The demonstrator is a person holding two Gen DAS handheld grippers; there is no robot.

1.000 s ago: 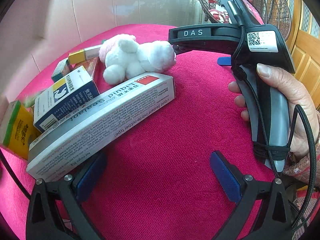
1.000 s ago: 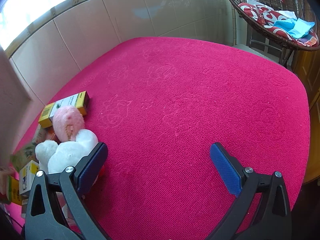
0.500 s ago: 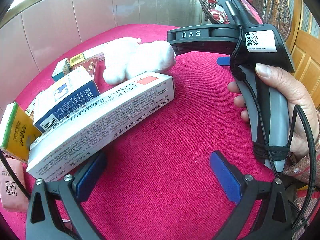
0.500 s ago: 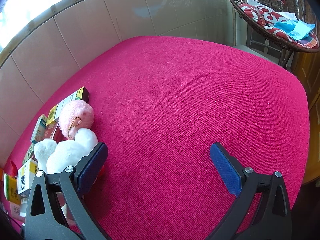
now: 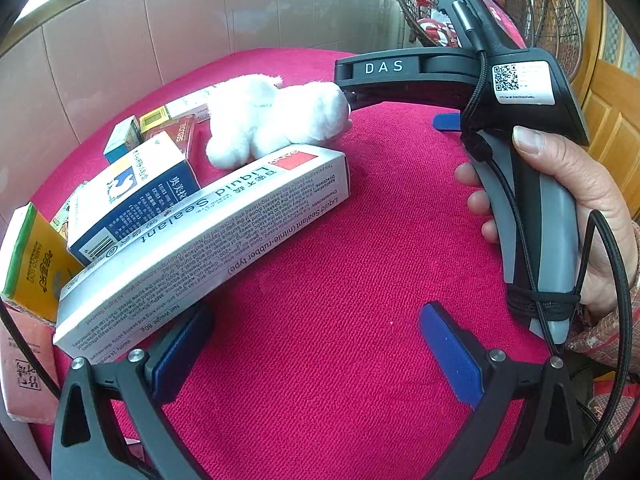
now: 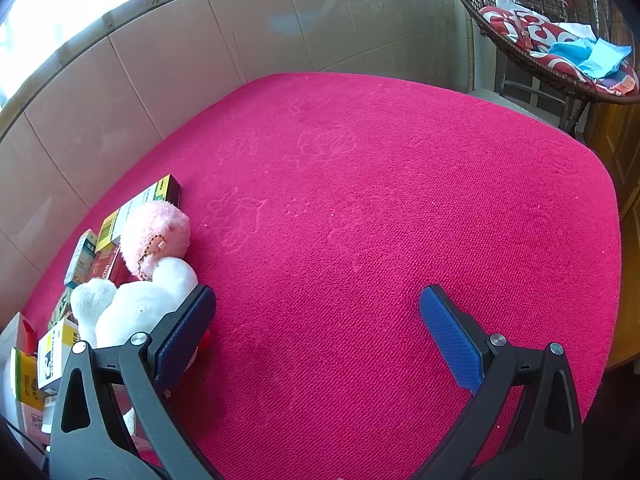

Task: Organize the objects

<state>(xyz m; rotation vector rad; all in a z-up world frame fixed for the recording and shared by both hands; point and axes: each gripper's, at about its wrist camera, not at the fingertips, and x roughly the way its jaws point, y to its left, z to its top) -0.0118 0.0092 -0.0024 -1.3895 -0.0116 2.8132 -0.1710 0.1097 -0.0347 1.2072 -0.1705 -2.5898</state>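
The left claw is spread wide with nothing between its blue pads. Its left pad sits just under the near end of the long Liquid Sealant box, which slants away ahead and to the left across the pink counter. That carton looks light, stiff along its length but crushable on its broad faces. It is probably best taken across its narrow sides near the middle, with modest squeeze.

The right claw is also spread and empty. Its left pad is touching or just beside the white plush toy, whose pink head lies further ahead. The toy is soft and light, so it will give under the pads; a deep bite on the body seems safest. Beyond both, to the left, small boxes crowd together, some leaning on each other.
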